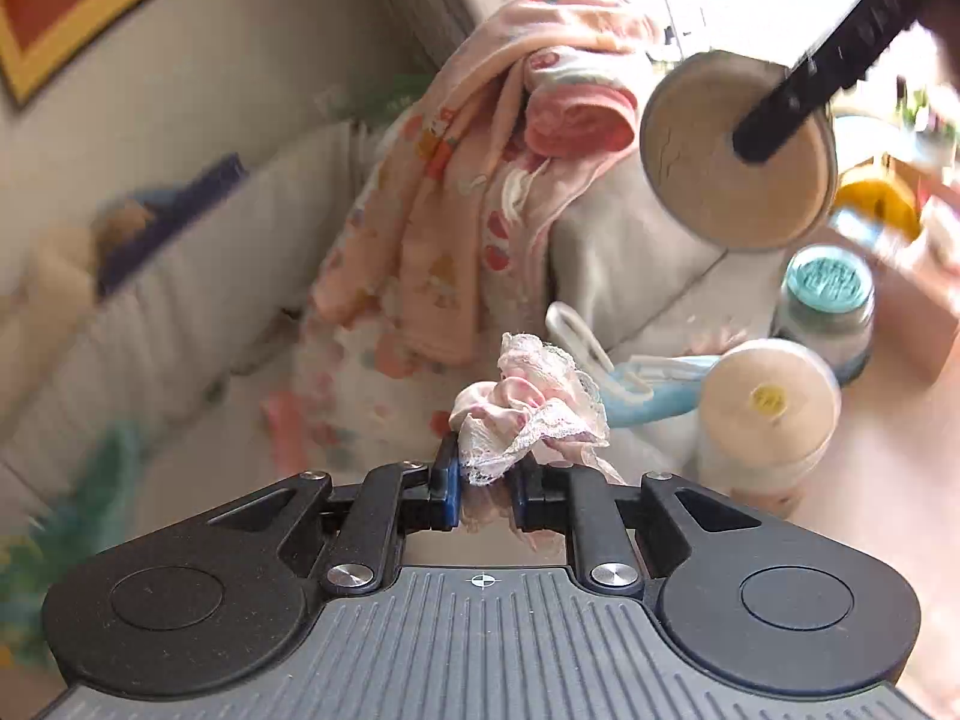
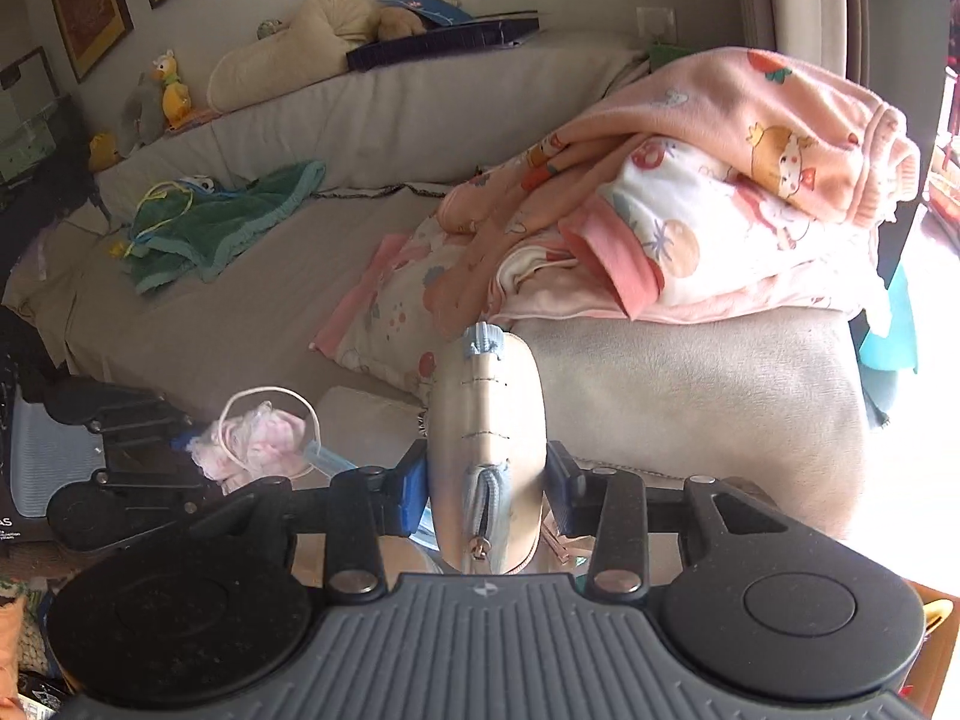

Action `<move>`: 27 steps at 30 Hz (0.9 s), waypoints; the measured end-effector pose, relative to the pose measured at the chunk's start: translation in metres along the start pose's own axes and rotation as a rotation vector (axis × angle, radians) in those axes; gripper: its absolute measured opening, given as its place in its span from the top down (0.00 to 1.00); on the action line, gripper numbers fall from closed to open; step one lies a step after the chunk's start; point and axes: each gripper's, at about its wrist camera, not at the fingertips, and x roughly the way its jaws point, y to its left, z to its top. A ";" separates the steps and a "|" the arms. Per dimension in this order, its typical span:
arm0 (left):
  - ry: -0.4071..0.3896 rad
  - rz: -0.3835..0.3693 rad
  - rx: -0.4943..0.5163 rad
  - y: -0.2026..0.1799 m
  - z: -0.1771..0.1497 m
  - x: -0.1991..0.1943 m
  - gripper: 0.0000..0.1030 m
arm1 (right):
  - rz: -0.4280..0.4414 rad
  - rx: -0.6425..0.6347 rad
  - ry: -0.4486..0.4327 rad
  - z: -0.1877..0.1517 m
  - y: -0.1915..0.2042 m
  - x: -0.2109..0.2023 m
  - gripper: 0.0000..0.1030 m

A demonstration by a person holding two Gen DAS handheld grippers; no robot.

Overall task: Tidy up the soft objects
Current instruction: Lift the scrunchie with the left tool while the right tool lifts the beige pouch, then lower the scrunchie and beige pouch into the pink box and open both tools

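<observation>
A: Left hand-held gripper [image 1: 485,483] closed on lace scrunchie [image 1: 528,408], lower centre; right hand-held gripper [image 2: 487,489] clamps beige zip pouch [image 2: 487,438], centre.

B: Mid-carry, judged. Next: find each a spot.

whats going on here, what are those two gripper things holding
A person is sorting soft items by a sofa with two tools. The left hand-held gripper is shut on a pink lace-trimmed fabric piece. The right hand-held gripper is clamped on a beige zip pouch, held upright. A pile of pink children's clothes lies on the sofa arm ahead.
</observation>
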 end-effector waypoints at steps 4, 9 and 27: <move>0.046 0.047 0.053 -0.002 0.005 0.000 0.82 | -0.005 0.003 -0.009 -0.007 0.004 -0.015 0.62; 0.021 0.072 -0.136 0.029 0.008 -0.008 0.82 | -0.007 0.031 -0.012 -0.016 -0.004 -0.028 0.62; -0.101 -0.688 -0.349 -0.122 0.129 0.005 0.82 | -0.163 0.063 -0.179 -0.076 -0.081 -0.155 0.62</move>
